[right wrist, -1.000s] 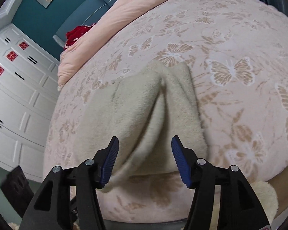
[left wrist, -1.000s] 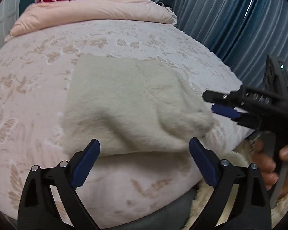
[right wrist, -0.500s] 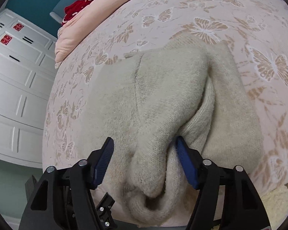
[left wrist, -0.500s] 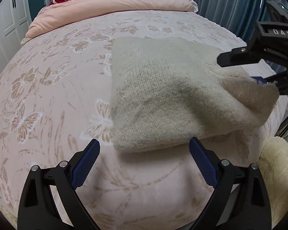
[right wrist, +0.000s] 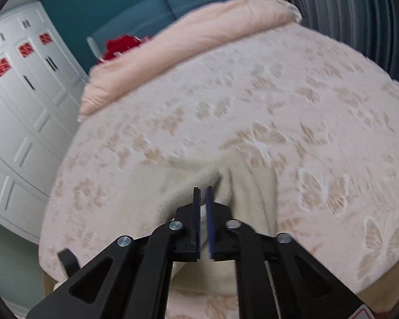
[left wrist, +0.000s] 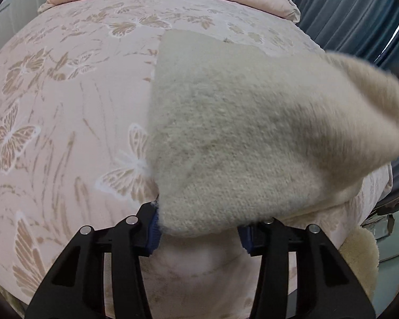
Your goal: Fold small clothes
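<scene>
One cream knit garment lying on butterfly bedspread, L gripper jaws closing w/ garment's near corner between, R gripper jaws closing, pinching fabric fold, pink duvet sitting beyond.

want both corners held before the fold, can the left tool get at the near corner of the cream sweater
Probably yes. The near corner of the sweater already sits between the closing fingers of the left tool, with nothing else in the way. The right tool pinches another part of it.
</scene>
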Action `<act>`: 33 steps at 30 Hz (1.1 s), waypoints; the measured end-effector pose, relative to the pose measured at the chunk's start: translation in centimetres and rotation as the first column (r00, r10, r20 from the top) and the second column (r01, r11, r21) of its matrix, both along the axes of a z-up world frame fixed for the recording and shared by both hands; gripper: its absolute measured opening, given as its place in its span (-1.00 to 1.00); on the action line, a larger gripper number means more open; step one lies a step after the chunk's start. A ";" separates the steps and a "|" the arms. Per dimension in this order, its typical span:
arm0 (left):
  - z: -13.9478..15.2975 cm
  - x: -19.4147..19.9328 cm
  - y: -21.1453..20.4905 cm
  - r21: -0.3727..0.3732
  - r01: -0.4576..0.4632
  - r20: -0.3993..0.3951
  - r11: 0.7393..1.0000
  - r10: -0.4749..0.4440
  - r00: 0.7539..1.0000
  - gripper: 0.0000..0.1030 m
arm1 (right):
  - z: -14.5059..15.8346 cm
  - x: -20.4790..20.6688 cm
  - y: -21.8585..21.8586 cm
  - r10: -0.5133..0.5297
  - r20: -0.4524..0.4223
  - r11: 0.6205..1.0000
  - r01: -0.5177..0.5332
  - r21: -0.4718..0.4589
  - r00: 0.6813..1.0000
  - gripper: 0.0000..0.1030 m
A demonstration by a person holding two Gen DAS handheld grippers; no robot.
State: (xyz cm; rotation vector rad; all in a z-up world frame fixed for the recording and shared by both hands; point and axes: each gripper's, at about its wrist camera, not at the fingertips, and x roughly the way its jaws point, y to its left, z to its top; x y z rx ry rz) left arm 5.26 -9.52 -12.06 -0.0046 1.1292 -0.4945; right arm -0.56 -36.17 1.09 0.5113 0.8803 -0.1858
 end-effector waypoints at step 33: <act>-0.7 -0.6 -0.7 0.070 -0.010 0.037 0.998 0.008 0.999 0.18 | -10.6 1.0 2.7 -0.004 -0.237 0.998 0.020 0.063 0.972 -0.08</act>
